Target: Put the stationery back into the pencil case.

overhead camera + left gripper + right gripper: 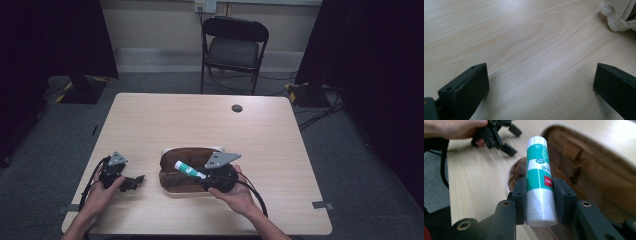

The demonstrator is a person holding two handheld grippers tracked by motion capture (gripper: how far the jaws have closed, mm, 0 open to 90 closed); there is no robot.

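Right gripper (539, 195): clamped on glue stick (539, 177), above open pouch (599, 170).
Left gripper (540, 82): jaws wide apart, low over table (524, 37), just beside pouch.

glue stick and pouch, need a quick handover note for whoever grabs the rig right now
Right hand-held gripper: shut on the glue stick, gripped near one end, held over the open pouch.
Left hand-held gripper: open, empty, low over the table left of the pouch.
Pouch: unzipped, brown lining showing, at the near middle of the table.
Done: glue stick picked up and brought to the pouch opening.
Left: probably lower it in and release; closing the pouch may follow.
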